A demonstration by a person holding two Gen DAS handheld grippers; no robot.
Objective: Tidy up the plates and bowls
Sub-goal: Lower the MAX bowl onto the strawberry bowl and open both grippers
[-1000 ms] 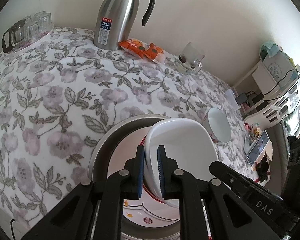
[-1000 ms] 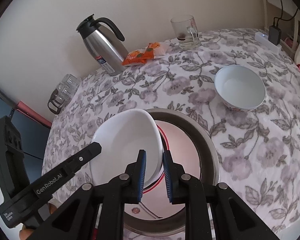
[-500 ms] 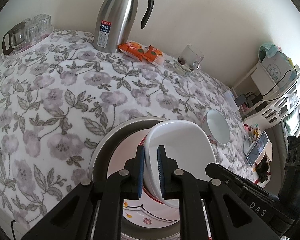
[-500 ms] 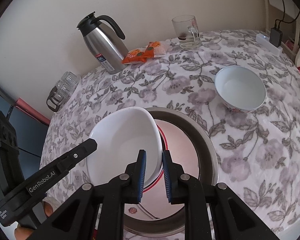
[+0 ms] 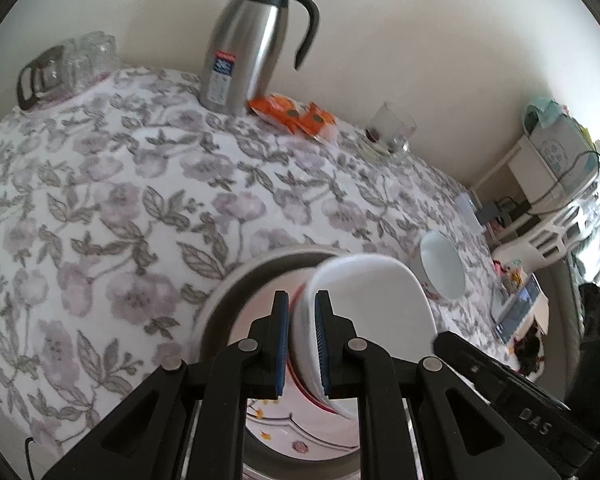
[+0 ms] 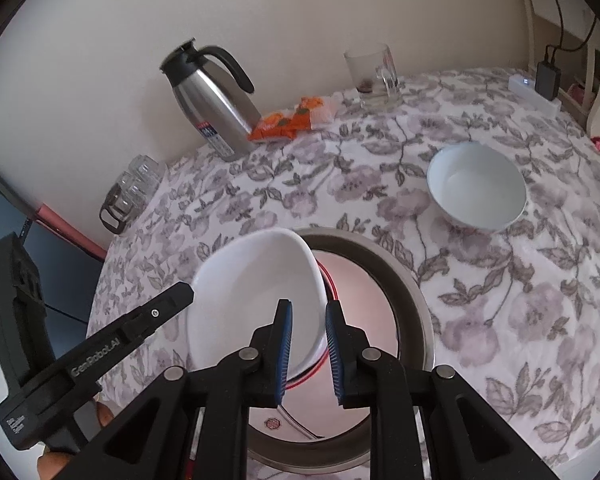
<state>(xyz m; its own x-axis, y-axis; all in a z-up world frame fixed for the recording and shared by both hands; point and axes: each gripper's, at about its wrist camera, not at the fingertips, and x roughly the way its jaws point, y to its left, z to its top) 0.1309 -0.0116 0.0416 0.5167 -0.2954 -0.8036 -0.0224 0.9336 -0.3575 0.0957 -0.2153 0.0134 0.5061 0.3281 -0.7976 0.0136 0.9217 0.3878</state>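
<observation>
A white bowl (image 5: 372, 304) with a thin red line on its outside hangs tilted over a round metal basin (image 5: 236, 292). My left gripper (image 5: 302, 304) is shut on the bowl's left wall. My right gripper (image 6: 308, 312) is shut on the opposite wall of the same white bowl (image 6: 252, 292). In the metal basin (image 6: 412, 308) lies a patterned plate (image 6: 284, 424), partly hidden by the bowl. A second white bowl (image 6: 476, 184) stands upright on the flowered cloth, apart to the right of the basin.
At the back by the wall stand a steel jug (image 5: 252, 40), orange snack packets (image 5: 292, 114), a glass mug (image 5: 388, 130) and a rack of glasses (image 5: 68, 64). A white power strip with a charger (image 6: 536, 88) lies at the far right edge.
Both grippers keep their hold on the white bowl over the basin. The views have shifted only slightly; nothing on the table has moved.
</observation>
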